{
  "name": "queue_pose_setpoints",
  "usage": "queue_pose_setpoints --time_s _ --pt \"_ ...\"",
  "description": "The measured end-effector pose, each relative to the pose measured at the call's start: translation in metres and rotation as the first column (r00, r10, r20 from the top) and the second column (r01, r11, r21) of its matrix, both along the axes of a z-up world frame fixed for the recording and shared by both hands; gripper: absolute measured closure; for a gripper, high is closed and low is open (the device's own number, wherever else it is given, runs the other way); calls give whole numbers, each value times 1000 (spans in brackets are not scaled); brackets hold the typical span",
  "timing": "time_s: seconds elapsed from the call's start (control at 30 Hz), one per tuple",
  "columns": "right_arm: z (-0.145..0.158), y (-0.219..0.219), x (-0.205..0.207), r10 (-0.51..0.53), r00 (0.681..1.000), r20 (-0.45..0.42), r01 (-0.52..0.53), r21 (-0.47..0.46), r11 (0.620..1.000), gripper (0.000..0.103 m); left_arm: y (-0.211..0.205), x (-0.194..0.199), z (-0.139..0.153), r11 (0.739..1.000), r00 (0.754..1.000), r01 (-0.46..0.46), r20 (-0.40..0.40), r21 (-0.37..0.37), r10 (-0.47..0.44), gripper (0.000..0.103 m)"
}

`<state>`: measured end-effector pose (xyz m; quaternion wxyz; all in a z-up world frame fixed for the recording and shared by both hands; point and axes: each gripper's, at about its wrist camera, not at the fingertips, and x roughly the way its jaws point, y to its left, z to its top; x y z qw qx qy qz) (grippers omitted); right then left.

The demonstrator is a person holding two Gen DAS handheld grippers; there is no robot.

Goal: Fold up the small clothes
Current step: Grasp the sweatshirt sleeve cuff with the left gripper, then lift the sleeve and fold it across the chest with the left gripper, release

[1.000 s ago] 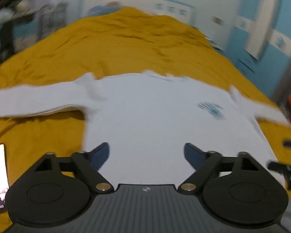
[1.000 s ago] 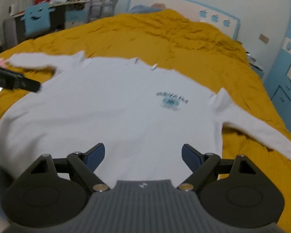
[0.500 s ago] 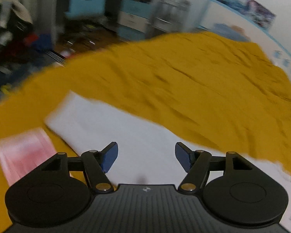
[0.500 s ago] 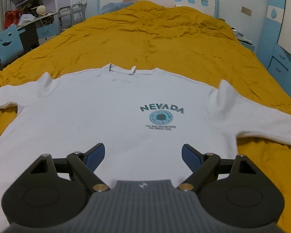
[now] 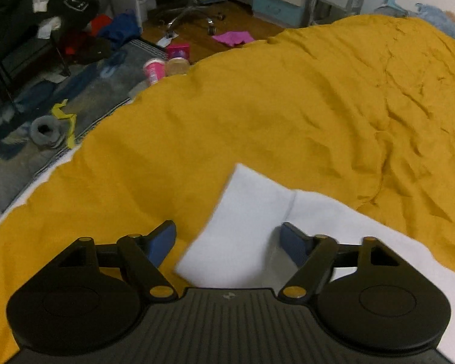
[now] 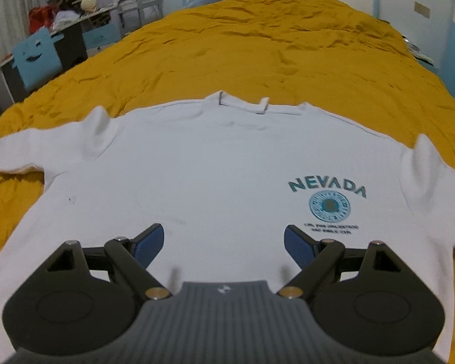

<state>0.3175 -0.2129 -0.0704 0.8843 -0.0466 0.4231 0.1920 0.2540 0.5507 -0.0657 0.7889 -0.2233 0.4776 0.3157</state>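
White sweatshirt (image 6: 215, 182) flat on yellow bedspread (image 6: 257, 45) | my left gripper (image 5: 227, 239) spread over sleeve cuff (image 5: 242, 212) | right gripper (image 6: 224, 239) spread, empty | pinch cuff squarely, fold inward.

White sweatshirt (image 6: 215, 176) flat on yellow bedspread (image 6: 257, 48), right hand-held gripper (image 6: 224, 241) open above

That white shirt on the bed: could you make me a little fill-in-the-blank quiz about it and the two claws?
1. The white shirt lies flat on a ____ bedspread.
2. The word printed on it is ____.
3. The left claw hovers over the end of one ____, jaws apart.
4. The right claw is ____, holding nothing.

Missing words: yellow; NEVADA; sleeve; open
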Motion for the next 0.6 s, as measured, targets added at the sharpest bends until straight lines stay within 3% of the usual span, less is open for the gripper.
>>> queue_pose_setpoints --time_s 0.13,0.2,0.3,0.37,0.47,0.6 --pt "-4 6 4 6 1000 -11 -7 -18 1000 21 -17 10 4 996 998 70 -8 50 -70 60" --pt "-4 5 5 -8 1000 -10 7 -26 1000 21 -30 14 11 992 996 85 -2 91 -85 90" --pt "-5 -1 4 -50 999 -9 49 -59 997 22 -50 17 39 985 989 114 75 131 -124 93" --pt "-6 -9 4 -65 998 -15 64 -73 995 33 -80 18 73 965 972 172 124 196 -199 93" --pt "-2 -30 2 -99 995 -26 98 -44 994 51 -131 18 131 945 930 242 224 221 -291 94" --pt "11 -53 0 -124 992 -32 124 7 992 64 -216 23 198 906 849 359 324 224 -416 94"
